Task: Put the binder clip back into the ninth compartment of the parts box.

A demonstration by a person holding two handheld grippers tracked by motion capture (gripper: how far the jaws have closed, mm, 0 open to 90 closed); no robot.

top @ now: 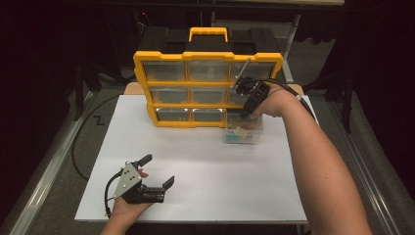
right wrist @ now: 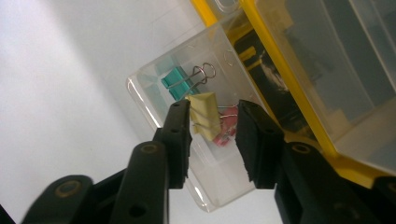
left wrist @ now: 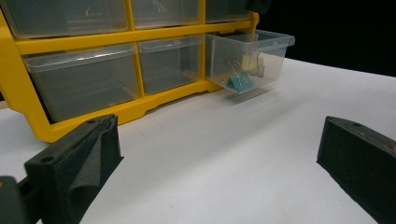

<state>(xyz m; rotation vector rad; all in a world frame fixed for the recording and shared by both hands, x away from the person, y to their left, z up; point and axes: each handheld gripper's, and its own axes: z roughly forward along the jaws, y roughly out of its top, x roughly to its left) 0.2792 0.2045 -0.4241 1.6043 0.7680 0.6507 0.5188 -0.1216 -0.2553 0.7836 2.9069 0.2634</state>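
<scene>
Clear plastic drawer (right wrist: 187, 140), centre frame: we dip our right gripper (right wrist: 212, 114) in.
Its jaws stand narrowly apart around a yellow binder clip (right wrist: 205, 114); our left gripper (top: 155, 169), lower left, gapes wide.

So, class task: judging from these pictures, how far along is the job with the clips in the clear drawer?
Done: the clear drawer is pulled out of the yellow organizer. In hand: the right hand-held gripper is part open around a yellow clip. Left: lifting it; teal clip and pink clip remain.

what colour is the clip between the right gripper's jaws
Pale yellow clip, best in the right gripper view.
</scene>
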